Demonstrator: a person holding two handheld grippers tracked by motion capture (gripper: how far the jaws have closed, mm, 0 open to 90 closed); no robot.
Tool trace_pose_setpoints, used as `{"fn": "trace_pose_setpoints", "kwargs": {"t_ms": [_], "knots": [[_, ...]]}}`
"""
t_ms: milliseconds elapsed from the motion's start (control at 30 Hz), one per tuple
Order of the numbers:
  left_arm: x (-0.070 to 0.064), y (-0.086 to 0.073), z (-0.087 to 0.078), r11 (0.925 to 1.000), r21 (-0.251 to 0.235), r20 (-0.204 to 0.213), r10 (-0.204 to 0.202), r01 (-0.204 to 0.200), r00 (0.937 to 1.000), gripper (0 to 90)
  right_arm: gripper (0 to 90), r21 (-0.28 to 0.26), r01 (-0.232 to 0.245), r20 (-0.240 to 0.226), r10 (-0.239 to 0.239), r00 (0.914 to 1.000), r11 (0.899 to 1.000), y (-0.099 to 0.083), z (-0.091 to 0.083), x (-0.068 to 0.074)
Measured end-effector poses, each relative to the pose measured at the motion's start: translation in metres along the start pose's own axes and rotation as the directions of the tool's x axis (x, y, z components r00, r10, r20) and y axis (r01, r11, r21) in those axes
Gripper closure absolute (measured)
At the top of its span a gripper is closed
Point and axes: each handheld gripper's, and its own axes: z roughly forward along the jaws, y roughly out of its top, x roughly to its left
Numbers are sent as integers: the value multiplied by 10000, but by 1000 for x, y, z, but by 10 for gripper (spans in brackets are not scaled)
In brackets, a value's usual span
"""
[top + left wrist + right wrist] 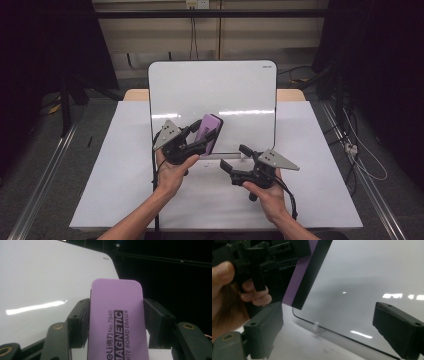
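Note:
A purple magnetic whiteboard eraser [209, 133] is clamped in my left gripper [200, 135], held up in front of the lower left part of the upright whiteboard [215, 90]. In the left gripper view the eraser [116, 320] stands between both jaws, its printed label facing the camera, and the whiteboard [37, 290] lies behind it. My right gripper [236, 157] is open and holds nothing, low in front of the board's bottom edge. The right gripper view has the eraser's purple back and black felt edge [305, 277] at the upper left, close to the whiteboard [367, 277].
The whiteboard stands on a white table [125, 175] with bare room on both sides. A small white clip [317, 326] props the board's bottom edge. Dark floor, metal rails and cables [360, 150] lie to the right of the table.

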Motion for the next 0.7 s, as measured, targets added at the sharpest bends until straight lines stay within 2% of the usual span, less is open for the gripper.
{"fn": "trace_pose_setpoints", "kwargs": {"t_ms": [133,200,300,400,467,600,633,700], "knots": [[-2,-2,2,10000,7,81,17,-17,10000,410,256,-281,-121,-259,114,9996,9995,-1,9,4],[-3,-3,3,10000,13,101,13,-13,9999,410,272,-366,-177,-208,170,9996,9992,-2,13,7],[-4,-5,5,9998,135,211,111,-114,9997,410,355,-417,-414,-344,400,9986,9983,-4,19,9],[-5,-5,6,10000,95,150,24,-25,9999,410,415,-487,-729,-495,705,9963,9962,-6,21,10],[-5,-5,6,9997,158,165,166,-168,9997,410,441,-529,-799,-526,772,9956,9954,-6,22,11],[-7,-7,8,9999,146,184,79,-81,9998,410,487,-482,-1074,-714,1038,9920,9930,-7,25,11],[-6,-7,9,9995,227,188,203,-207,9996,410,500,-492,-1118,-761,1079,9912,9925,-8,25,11],[-8,-9,11,9995,263,264,168,-175,9995,410,508,-472,-1154,-811,1113,9905,9922,-8,26,12]]}}
